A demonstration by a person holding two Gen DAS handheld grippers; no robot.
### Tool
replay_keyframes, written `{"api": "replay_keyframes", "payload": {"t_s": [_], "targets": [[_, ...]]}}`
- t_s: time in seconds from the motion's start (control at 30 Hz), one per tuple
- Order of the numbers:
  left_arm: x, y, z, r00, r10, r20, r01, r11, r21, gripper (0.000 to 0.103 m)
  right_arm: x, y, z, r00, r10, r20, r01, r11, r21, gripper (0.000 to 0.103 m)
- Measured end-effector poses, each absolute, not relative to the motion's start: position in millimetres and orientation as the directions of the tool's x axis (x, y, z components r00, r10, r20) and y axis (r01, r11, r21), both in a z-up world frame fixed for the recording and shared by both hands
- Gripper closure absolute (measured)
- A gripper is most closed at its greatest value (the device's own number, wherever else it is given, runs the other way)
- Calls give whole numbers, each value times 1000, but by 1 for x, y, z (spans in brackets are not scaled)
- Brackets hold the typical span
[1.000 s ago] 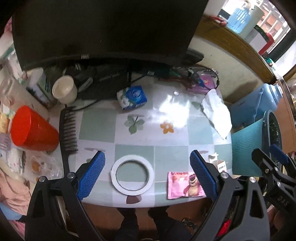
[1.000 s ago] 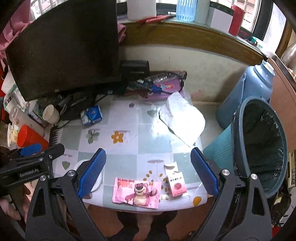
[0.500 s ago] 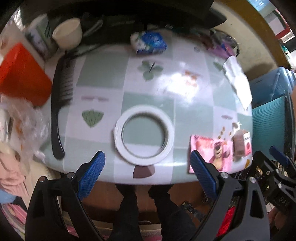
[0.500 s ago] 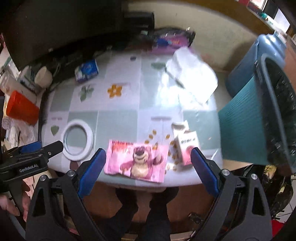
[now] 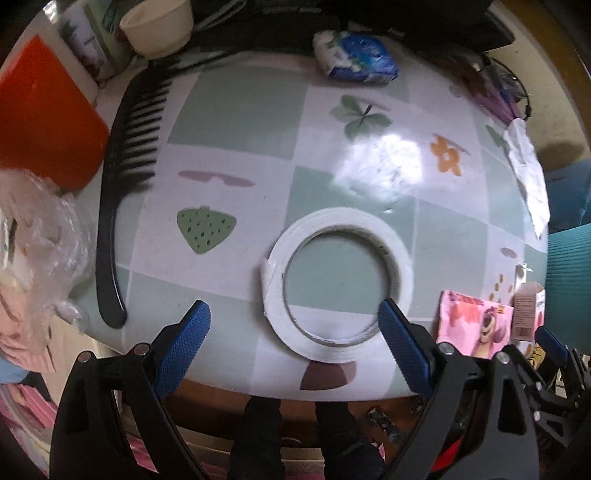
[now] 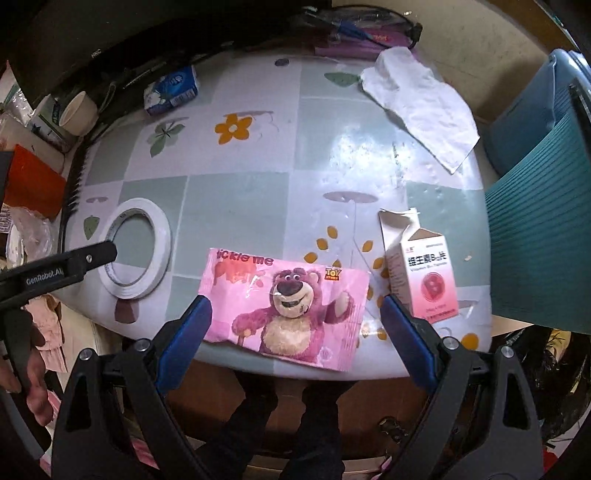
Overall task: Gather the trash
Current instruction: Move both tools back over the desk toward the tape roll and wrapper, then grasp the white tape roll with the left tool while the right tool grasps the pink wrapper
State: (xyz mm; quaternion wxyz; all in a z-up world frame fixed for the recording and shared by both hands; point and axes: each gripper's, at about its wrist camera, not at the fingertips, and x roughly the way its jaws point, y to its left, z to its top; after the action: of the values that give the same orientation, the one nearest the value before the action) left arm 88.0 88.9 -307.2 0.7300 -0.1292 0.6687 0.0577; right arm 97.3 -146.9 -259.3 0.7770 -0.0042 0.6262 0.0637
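Observation:
A white tape ring (image 5: 337,281) lies flat near the table's front edge; it also shows in the right wrist view (image 6: 136,248). My left gripper (image 5: 291,334) is open above the front edge, its right pad (image 5: 402,350) close to the ring's rim. A pink bear wrapper (image 6: 291,304) lies at the front edge, between the open fingers of my right gripper (image 6: 293,326). An opened pink-and-white medicine box (image 6: 424,271) stands to its right. A crumpled white tissue (image 6: 421,105) lies at the back right.
A black comb (image 5: 122,177), an orange cup (image 5: 40,118), a paper cup (image 5: 157,24) and a blue tissue pack (image 5: 356,61) sit at the left and back. A teal ribbed bin (image 6: 535,236) stands right of the table. A dark monitor (image 6: 92,33) is behind.
Both grippers have moved down and closer to the table. The tape ring and the pink wrapper now appear larger and nearer the fingers. Both stay open.

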Motion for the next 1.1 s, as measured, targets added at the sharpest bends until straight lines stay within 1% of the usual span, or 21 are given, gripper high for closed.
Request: {"api": "replay_keyframes", "payload": {"t_s": [0.03,0.2,0.47,0.57,0.67,0.97,1.03,1.07,1.1], "targets": [[87,89,-310,94,-88,-992,-259,960,-110,22,98,-146,-263,203,98,-974,-107,991,78,11],[82,92,-326,51,-107,-993,-285,951,-117,29,104,-135,-282,173,96,-980,-148,986,71,11],[86,87,-327,53,-88,-995,-268,958,-99,29,104,-113,-309,134,83,-987,-203,978,55,11],[91,76,-330,44,-65,-997,-236,969,-73,30,103,-109,-314,149,71,-986,-195,980,41,10],[96,66,-332,34,-43,-998,-230,972,-50,33,102,-104,-316,163,46,-986,-206,978,12,10],[101,64,-331,30,-9,-1000,-239,971,-16,55,92,-93,-321,189,38,-981,-207,978,-2,12],[104,67,-330,31,3,-1000,-225,974,-4,66,87,-92,-321,196,40,-980,-204,979,-1,13],[107,67,-330,31,2,-1000,-225,974,-5,67,85,-92,-321,201,41,-979,-201,980,0,14],[109,67,-330,31,0,-1000,-225,974,-7,71,84,-96,-320,204,42,-978,-198,980,1,16]]}}
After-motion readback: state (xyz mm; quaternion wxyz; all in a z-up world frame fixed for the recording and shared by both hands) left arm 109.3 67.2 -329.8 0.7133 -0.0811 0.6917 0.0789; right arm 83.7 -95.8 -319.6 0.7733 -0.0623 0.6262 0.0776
